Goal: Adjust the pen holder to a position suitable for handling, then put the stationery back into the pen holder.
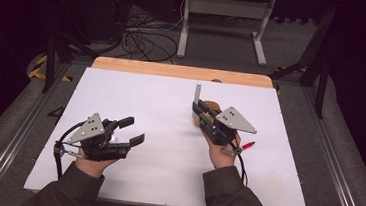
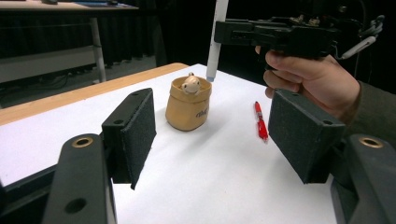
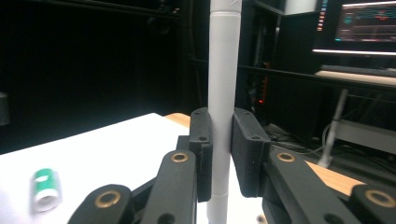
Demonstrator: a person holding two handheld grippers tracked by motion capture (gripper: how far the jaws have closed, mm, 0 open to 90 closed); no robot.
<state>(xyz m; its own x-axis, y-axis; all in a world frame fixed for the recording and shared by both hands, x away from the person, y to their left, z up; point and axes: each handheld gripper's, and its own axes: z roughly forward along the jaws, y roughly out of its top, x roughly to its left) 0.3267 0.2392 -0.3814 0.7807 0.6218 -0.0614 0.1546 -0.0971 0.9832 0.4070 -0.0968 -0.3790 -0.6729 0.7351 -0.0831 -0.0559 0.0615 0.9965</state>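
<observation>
My left claw (image 1: 129, 131) rests low at the near left of the white bench (image 1: 154, 176), its jaws apart with nothing between them; in its own view the two pads (image 2: 135, 128) frame bare bench. Ahead of them in that view stands a small tan pouch (image 2: 188, 108) with a little figure (image 2: 191, 84) peeking out of its mouth, and a red pen (image 2: 260, 121) lies flat just to the right of it. Further right, my right hand (image 1: 221, 152) holds the right claw (image 1: 198, 106), clamped on a white marker (image 1: 197, 91). The marker stands upright between the pads, its lower tip hanging in the air just above and beside the pouch, not touching it. In the right claw's own view the marker (image 3: 223, 107) runs straight up through the closed pads, and a small green-and-white roll (image 3: 45, 189) lies on the bench at the lower left.
</observation>
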